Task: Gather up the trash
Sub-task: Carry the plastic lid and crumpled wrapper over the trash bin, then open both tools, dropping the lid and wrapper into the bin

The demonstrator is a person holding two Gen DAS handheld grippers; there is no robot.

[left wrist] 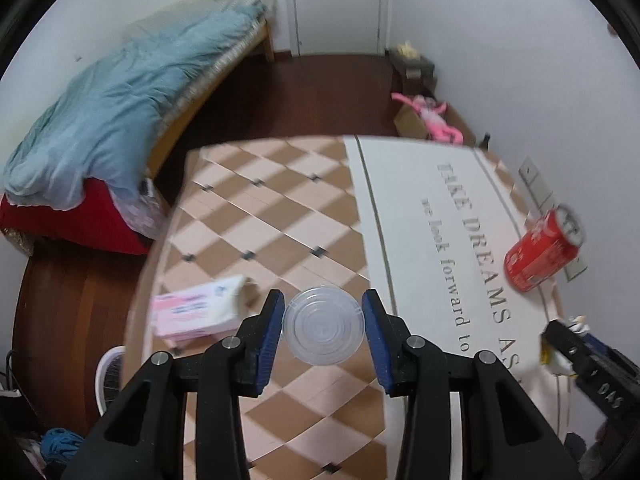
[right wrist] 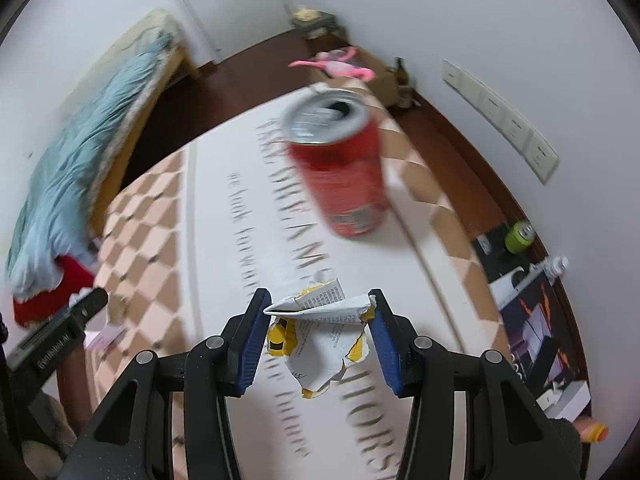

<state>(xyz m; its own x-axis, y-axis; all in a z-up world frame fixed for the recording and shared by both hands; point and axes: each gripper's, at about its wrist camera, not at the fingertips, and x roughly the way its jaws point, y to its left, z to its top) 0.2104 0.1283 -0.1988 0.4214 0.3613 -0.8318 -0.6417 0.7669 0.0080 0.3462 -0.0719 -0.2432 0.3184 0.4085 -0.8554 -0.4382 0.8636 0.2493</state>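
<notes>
My left gripper (left wrist: 323, 306) is shut on a clear plastic cup (left wrist: 324, 330), held bottom-first between the blue pads above the checkered table (left wrist: 248, 216). My right gripper (right wrist: 319, 300) is shut on a torn white and yellow paper wrapper (right wrist: 320, 332) above the table's white printed cloth (right wrist: 240, 184). A red soda can (right wrist: 340, 168) stands on the cloth just beyond the right gripper; it also shows in the left wrist view (left wrist: 542, 250) at the right. A pink and white tissue pack (left wrist: 198, 310) lies at the table's left edge.
A bed with a blue quilt (left wrist: 104, 120) stands left of the table. Boxes and a pink toy (left wrist: 434, 116) sit by the far wall. A green can (right wrist: 519, 236), a bottle (right wrist: 556, 266) and boxes lie on the floor to the right. A white fan (left wrist: 110, 376) stands below the left edge.
</notes>
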